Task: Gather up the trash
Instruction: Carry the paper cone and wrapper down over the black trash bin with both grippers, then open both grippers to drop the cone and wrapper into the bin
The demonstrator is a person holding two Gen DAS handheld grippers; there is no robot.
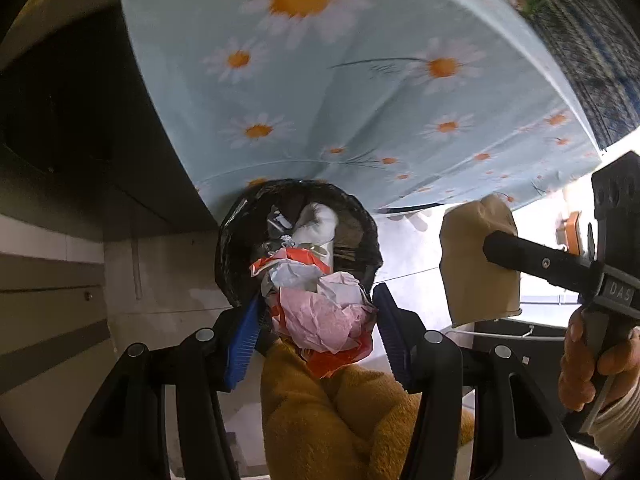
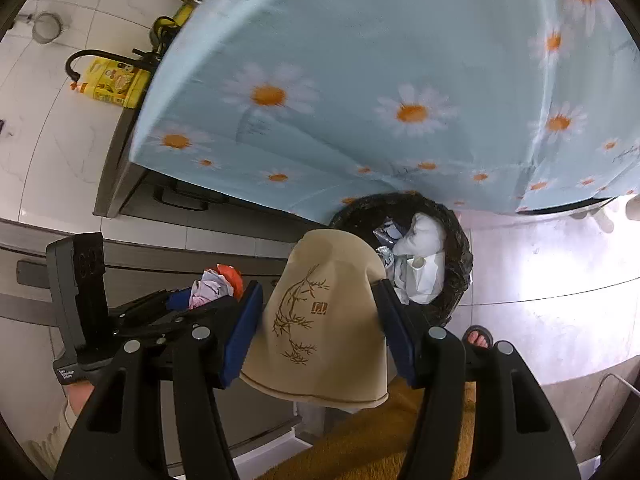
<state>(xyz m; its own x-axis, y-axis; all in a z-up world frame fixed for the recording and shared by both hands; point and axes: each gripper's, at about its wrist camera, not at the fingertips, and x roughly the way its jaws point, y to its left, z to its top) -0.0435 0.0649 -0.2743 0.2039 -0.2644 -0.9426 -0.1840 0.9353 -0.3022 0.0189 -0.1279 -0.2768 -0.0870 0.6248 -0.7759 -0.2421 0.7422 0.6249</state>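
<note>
Left tool (image 1: 316, 328) is clenched on a crumpled wad of paper and wrapper (image 1: 320, 312), pink, white and orange-red, its blue pads pressing both sides; the wad sits directly over the near rim of the trash bin (image 1: 236, 240). Right tool (image 2: 316, 320) grips a squashed beige paper cup (image 2: 320, 320) printed with a brown bamboo sketch, mouth toward the camera, pads denting its sides. Largest item in both views: a surface draped in a light-blue daisy-print cloth (image 1: 320, 80), hanging down just behind the bin. Bin is round, lined with a black bag, standing on pale floor tiles (image 2: 560, 280) and touching the cloth's lower edge. Inside it: white crumpled paper (image 2: 424, 236) and bits of foil. Cup is held just beside the bin on its near-left side in the right wrist view. Yellow bottle (image 2: 116, 84) stands on a dark counter at far left. One sandalled foot (image 2: 478, 338) shows below the bin.
</note>
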